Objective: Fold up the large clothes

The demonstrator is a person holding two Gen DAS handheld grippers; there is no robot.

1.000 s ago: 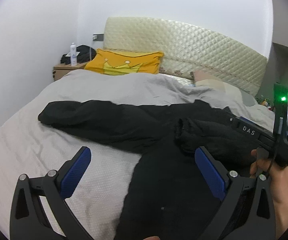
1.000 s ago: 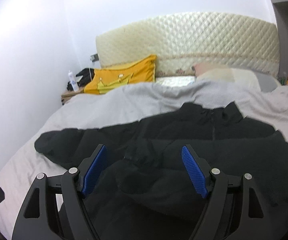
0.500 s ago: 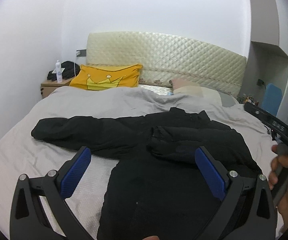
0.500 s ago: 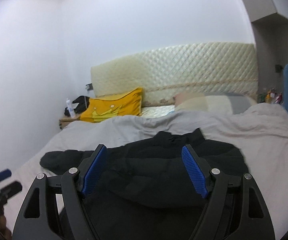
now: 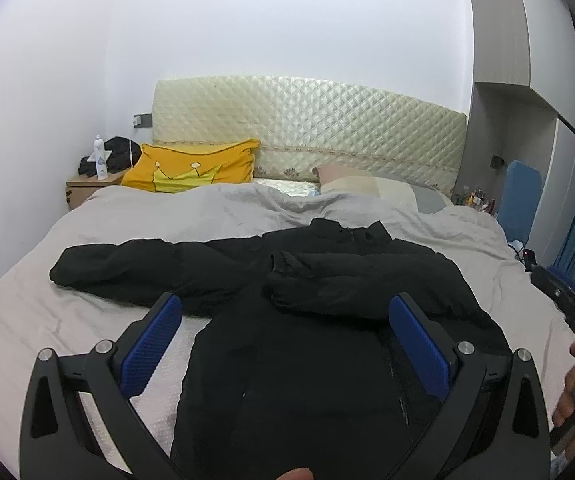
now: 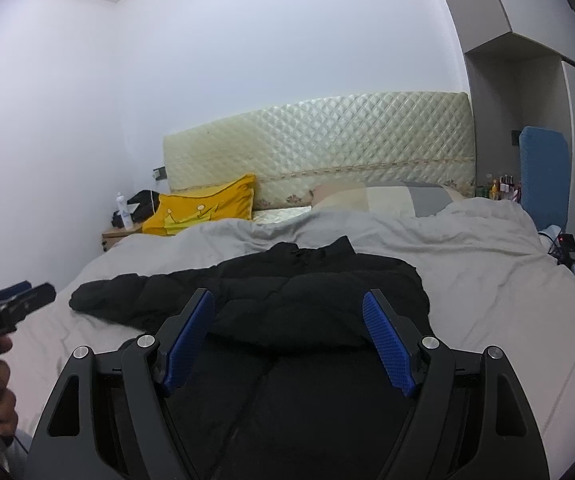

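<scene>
A black puffer jacket point(image 5: 319, 320) lies face up on the grey bed cover point(image 5: 47, 312). Its right sleeve point(image 5: 351, 284) is folded across the chest; the other sleeve point(image 5: 127, 268) stretches out flat to the left. My left gripper point(image 5: 287, 336) hovers open above the jacket's lower body, nothing between its blue pads. In the right wrist view the same jacket point(image 6: 307, 304) fills the foreground, and my right gripper point(image 6: 287, 332) is open over its hem, holding nothing. The left gripper's tip point(image 6: 11, 304) shows at that view's left edge, in a hand.
A yellow crown pillow point(image 5: 191, 170) and a pale pillow point(image 5: 367, 184) lie against the quilted headboard point(image 5: 307, 120). A bedside table point(image 5: 87, 188) with a spray bottle stands at the back left. A blue board point(image 6: 543, 176) and small bottles stand right of the bed.
Both grippers have drawn back toward the foot of the bed and risen a little, so more of the jacket and room shows. The folded sleeve stays lying across the chest.
</scene>
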